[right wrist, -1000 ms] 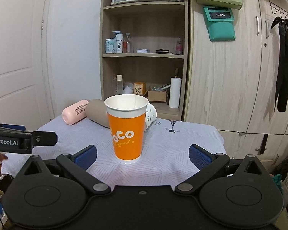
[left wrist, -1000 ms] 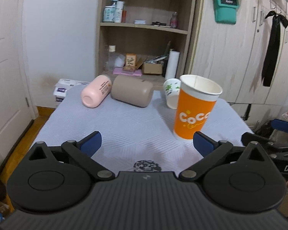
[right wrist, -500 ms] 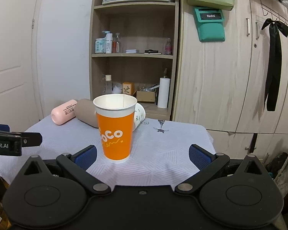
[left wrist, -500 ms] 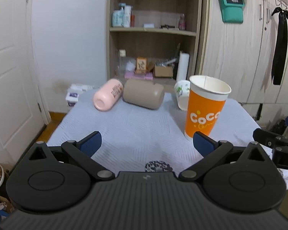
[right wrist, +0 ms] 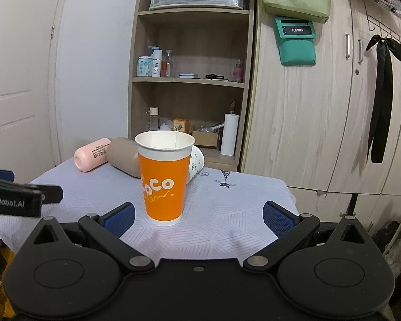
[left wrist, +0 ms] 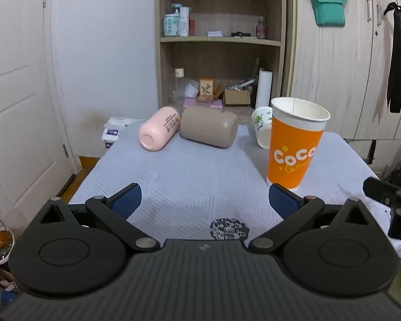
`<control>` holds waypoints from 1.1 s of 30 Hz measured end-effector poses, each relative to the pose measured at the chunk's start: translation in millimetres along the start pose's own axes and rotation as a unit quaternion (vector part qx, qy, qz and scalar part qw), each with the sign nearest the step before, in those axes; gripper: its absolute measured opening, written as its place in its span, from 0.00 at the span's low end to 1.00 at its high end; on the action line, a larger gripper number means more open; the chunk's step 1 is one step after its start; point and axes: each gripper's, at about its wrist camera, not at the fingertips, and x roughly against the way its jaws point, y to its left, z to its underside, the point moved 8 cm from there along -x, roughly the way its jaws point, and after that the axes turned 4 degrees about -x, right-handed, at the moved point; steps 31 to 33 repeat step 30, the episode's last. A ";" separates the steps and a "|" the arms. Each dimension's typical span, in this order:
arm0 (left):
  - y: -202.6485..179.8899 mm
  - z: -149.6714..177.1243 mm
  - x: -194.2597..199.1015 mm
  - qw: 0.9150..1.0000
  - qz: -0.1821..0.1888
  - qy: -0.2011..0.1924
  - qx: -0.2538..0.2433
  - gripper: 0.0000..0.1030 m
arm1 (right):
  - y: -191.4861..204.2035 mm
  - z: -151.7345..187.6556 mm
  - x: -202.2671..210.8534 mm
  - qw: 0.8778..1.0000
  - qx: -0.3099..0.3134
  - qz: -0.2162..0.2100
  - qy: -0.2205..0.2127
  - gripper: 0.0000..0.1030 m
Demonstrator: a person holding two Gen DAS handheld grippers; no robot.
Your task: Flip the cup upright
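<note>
- The orange paper cup printed "CoCo" stands upright on the table's pale patterned cloth, its open mouth up, and nothing grips it.
- The left gripper hangs above the near edge of the table with its 2 blue-padded fingers spread wide and nothing between them; the cup stands just beyond its right finger.
- The right gripper is likewise released, its jaws wide apart and holding nothing; in its view the cup stands just ahead, nearer its left finger.
- Behind the orange cup a small white cup with a green print lies on its side.
- Farther left a tan cup and a pink bottle lie on their sides next to each other.
- A wooden shelf unit with bottles and boxes stands behind the table.
</note>
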 end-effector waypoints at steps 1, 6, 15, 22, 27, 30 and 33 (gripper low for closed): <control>0.6 -0.6 0.9 1.000 -0.002 -0.005 0.000 1.00 | 0.6 0.5 0.3 1.000 0.001 0.000 0.000 1.00; 5.1 -3.7 4.6 1.000 -0.004 -0.017 0.008 1.00 | 2.6 -0.3 0.2 1.000 0.006 -0.003 -0.001 1.00; 5.6 -2.9 5.4 1.000 -0.001 -0.027 0.000 1.00 | 3.3 1.6 0.9 1.000 0.009 -0.001 0.001 1.00; 6.3 -2.1 5.4 1.000 -0.003 -0.025 -0.001 1.00 | 2.8 1.5 0.7 1.000 0.010 0.000 0.001 1.00; 3.9 -1.5 5.5 1.000 -0.002 -0.026 -0.009 1.00 | 3.1 1.7 1.3 1.000 0.012 -0.001 0.000 1.00; 2.6 -1.3 5.4 1.000 0.000 -0.026 -0.011 1.00 | 3.4 2.4 1.7 1.000 0.013 -0.002 -0.001 1.00; 2.6 -1.3 5.4 1.000 0.000 -0.026 -0.011 1.00 | 3.4 2.4 1.7 1.000 0.013 -0.002 -0.001 1.00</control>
